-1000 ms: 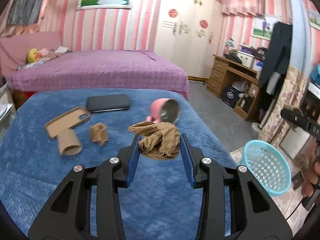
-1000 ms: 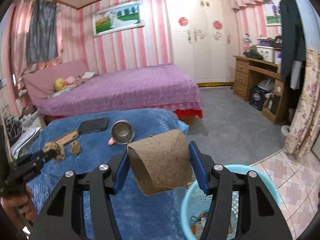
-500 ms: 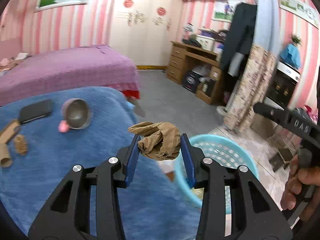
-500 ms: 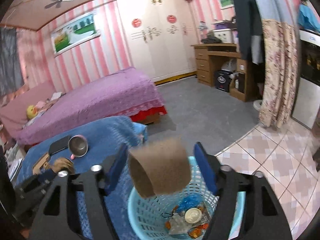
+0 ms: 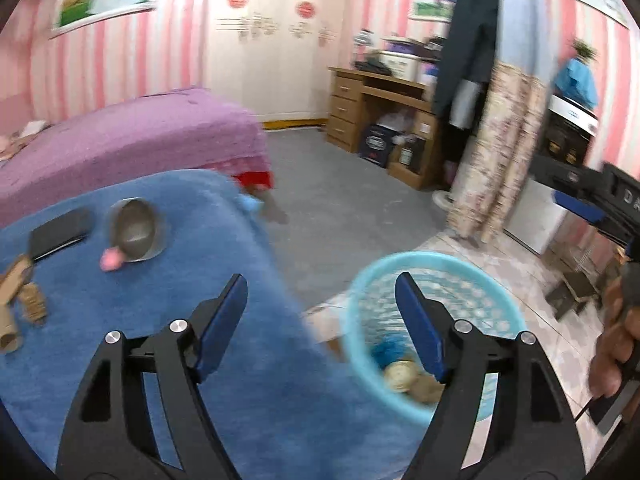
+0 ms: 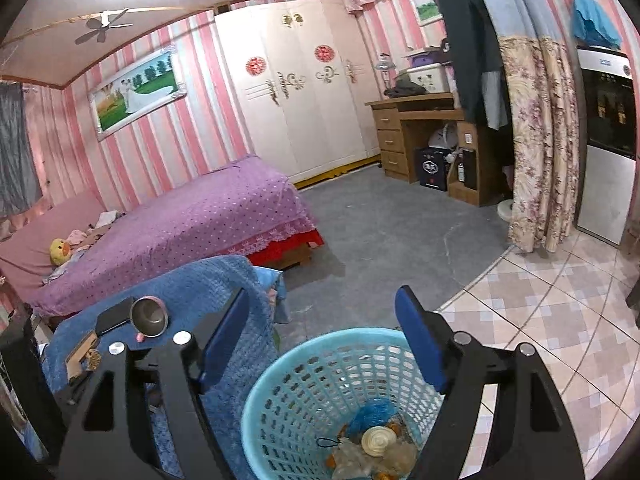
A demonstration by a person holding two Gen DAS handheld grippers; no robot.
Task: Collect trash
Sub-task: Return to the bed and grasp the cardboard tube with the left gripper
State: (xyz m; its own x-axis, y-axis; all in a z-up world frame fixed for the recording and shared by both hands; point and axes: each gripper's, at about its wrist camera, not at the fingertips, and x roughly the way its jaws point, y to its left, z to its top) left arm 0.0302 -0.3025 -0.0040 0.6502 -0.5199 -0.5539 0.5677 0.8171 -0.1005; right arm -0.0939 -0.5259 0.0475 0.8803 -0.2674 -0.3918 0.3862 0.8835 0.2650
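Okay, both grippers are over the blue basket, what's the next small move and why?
Probably swing the left gripper, jaws opening and empty, back over the blue blanket: a cardboard tube and brown scraps remain there, while the basket already holds trash.

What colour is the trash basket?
Light blue basket, clearest in the right wrist view.

text: "DA" | on: right tongs (image 5: 592, 196) | rest: illegible

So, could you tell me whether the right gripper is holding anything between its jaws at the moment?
No, the right gripper has its jaws spread with nothing between them, hanging above the light blue plastic mesh basket that has trash at its bottom.
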